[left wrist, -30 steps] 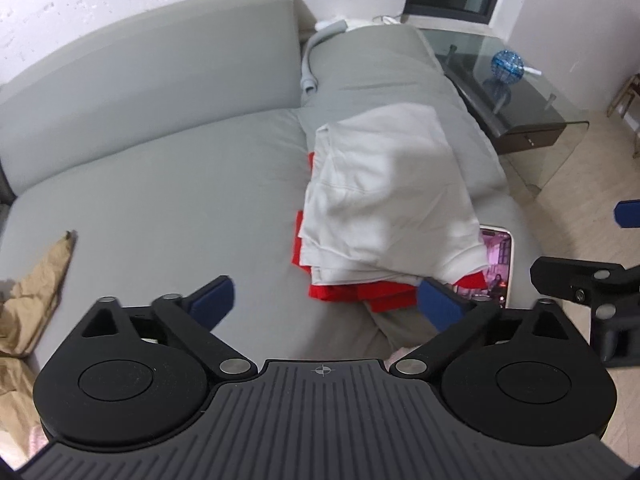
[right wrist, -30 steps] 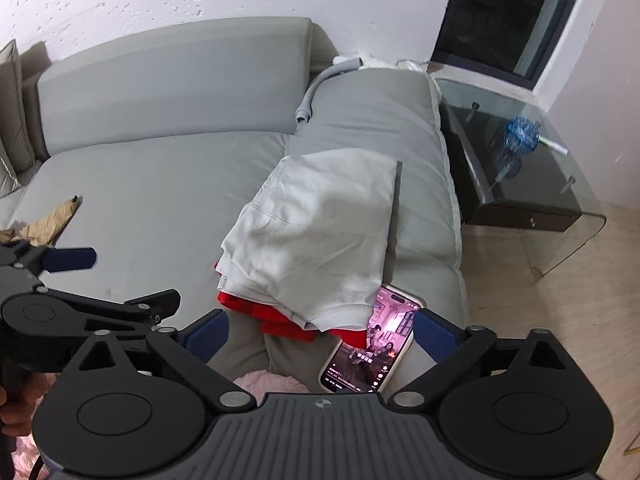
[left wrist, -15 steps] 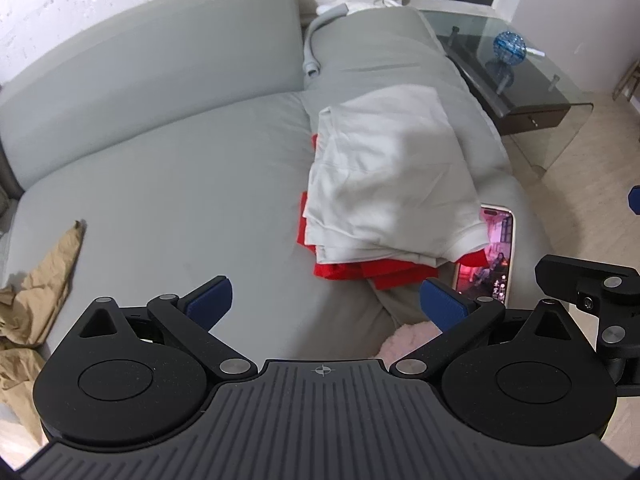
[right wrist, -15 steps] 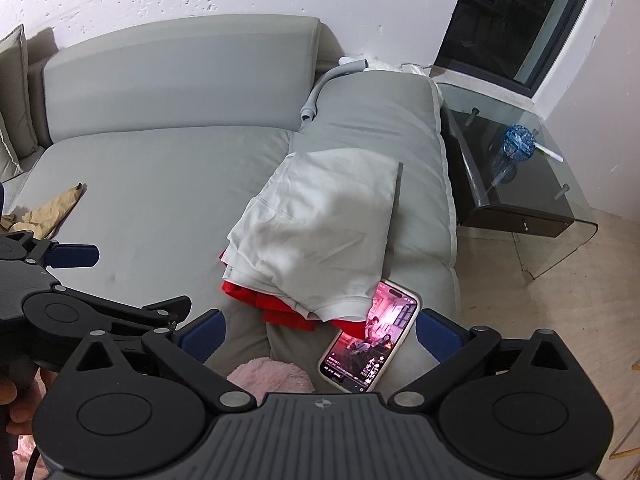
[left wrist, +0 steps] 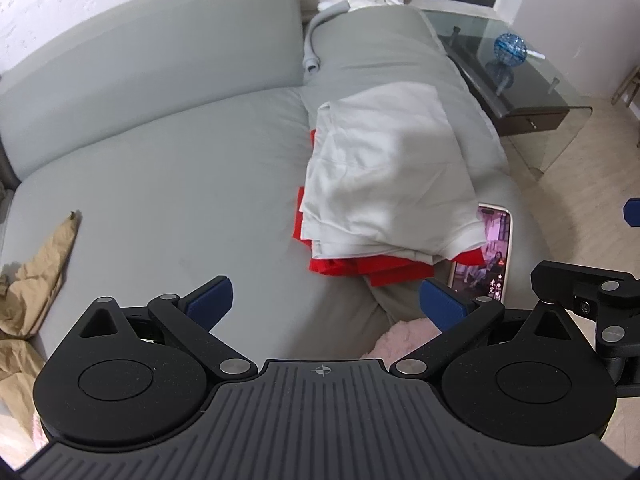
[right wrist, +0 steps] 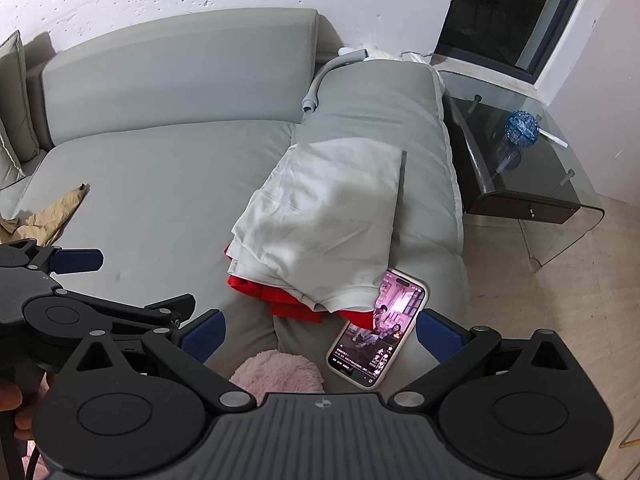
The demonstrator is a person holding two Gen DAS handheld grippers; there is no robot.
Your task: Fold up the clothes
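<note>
While we have drawn both grippers back and higher — left gripper (left wrist: 326, 300) and right gripper (right wrist: 320, 330) spread wide, empty — the folded white garment (left wrist: 384, 176) rests atop the red garment (right wrist: 296, 306) on the sofa (left wrist: 160, 184); next, likely, comes the crumpled tan garment (left wrist: 36, 276).

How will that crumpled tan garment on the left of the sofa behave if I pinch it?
The tan garment looks thin and wrinkled, so it will likely hang limp and drape. It seems light, so it may drag across the smooth sofa if pushed. One pinch probably lifts only part.
</note>
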